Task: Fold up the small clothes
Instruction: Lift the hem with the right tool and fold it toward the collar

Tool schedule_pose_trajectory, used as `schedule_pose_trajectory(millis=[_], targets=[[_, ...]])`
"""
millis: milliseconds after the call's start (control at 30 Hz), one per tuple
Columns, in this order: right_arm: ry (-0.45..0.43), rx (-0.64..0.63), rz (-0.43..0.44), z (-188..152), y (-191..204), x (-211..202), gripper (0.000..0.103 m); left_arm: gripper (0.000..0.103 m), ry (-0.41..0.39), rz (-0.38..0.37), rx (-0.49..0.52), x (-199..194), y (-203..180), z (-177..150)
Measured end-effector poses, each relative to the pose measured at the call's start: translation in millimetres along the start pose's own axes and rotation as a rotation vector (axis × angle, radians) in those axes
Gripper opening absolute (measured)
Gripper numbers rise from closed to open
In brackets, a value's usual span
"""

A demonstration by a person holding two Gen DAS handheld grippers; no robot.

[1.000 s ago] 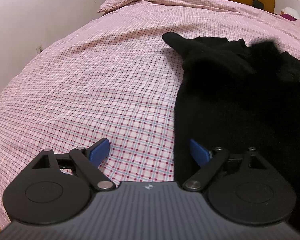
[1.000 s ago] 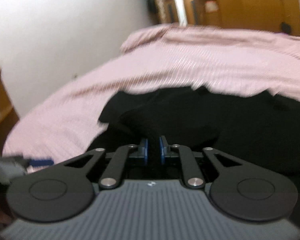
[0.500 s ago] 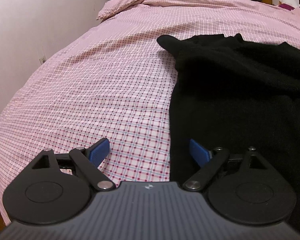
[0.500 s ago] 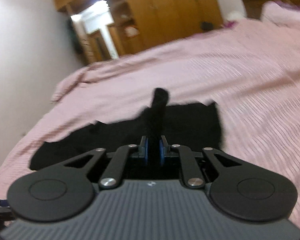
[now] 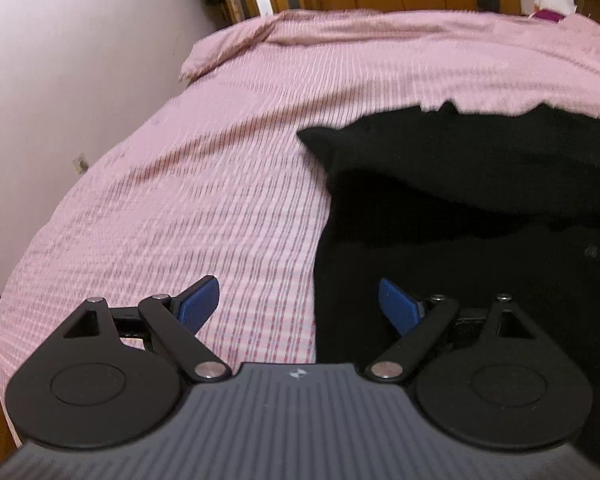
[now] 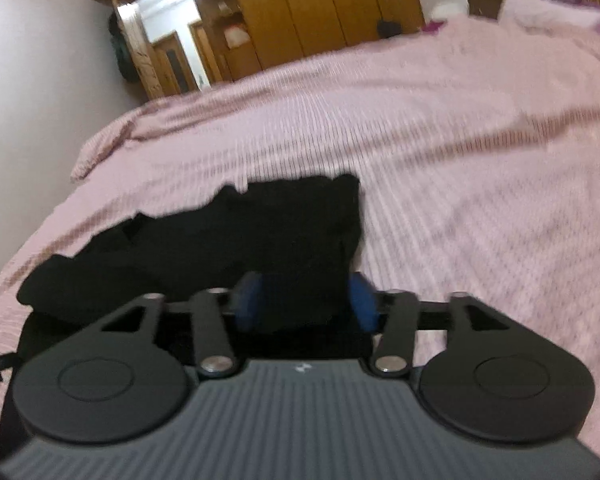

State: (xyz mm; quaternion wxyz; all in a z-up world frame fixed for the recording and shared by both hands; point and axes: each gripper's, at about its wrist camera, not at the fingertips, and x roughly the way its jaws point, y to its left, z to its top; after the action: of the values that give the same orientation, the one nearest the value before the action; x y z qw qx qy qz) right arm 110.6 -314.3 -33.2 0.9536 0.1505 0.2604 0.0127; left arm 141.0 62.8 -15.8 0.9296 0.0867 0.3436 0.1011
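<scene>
A black garment [image 5: 472, 200] lies spread on the pink checked bedspread [image 5: 220, 168], with a sleeve folded across its top. My left gripper [image 5: 300, 304] is open over the garment's left edge, one blue pad on the bedspread side, the other over the black cloth. In the right wrist view the garment [image 6: 228, 232] lies ahead and to the left. My right gripper [image 6: 306, 300] is open, its blue pads apart with black cloth lying between them.
A white wall [image 5: 60, 60] runs along the bed's left side. Wooden wardrobes [image 6: 332, 4] and a doorway [image 6: 172, 40] stand beyond the far end. A pillow [image 6: 556, 4] lies at the far right of the bed.
My right gripper has opened and let go of the black cloth it held raised. The cloth now lies flat. My left gripper stayed open and tilted up a little.
</scene>
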Motion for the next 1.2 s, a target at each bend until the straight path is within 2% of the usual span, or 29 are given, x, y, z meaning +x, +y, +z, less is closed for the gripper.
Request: schedule_pose_trajectory(millis=[133, 267, 400, 467, 533, 600, 800, 1000, 1067, 1133, 1200], targets=[[-0.010, -0.062, 0.020, 21, 1, 14, 0.061, 0.090, -0.041, -0.020, 0.010, -6, -4, 17], [0.065, -0.099, -0.019, 27, -1, 47, 0.061, 0.090, -0.071, -0.028, 0.027, -7, -13, 32], [0.142, -0.150, -0.039, 19, 4, 71, 0.061, 0.090, -0.085, -0.075, 0.018, -2, -19, 37], [0.133, -0.181, -0.022, 14, 9, 69, 0.052, 0.090, -0.090, -0.083, 0.016, -1, -22, 37], [0.116, -0.222, -0.035, 11, 14, 68, 0.032, 0.090, -0.092, -0.086, 0.013, 2, -23, 37], [0.102, -0.247, -0.041, 11, 16, 66, 0.020, 0.090, -0.092, -0.095, 0.004, 5, -24, 37], [0.043, -0.335, -0.100, 17, 25, 55, 0.020, 0.090, -0.101, -0.107, -0.018, 11, -25, 42], [0.088, -0.344, -0.022, 12, 25, 61, 0.020, 0.090, -0.104, -0.121, -0.030, 13, -26, 44], [0.099, -0.341, -0.008, 10, 25, 63, 0.018, 0.090, -0.107, -0.122, -0.024, 13, -27, 43], [0.099, -0.350, -0.001, 10, 28, 64, 0.007, 0.090, -0.110, -0.122, -0.024, 13, -27, 43], [0.093, -0.365, 0.004, 12, 32, 63, 0.007, 0.090, -0.114, -0.122, -0.028, 14, -27, 44]])
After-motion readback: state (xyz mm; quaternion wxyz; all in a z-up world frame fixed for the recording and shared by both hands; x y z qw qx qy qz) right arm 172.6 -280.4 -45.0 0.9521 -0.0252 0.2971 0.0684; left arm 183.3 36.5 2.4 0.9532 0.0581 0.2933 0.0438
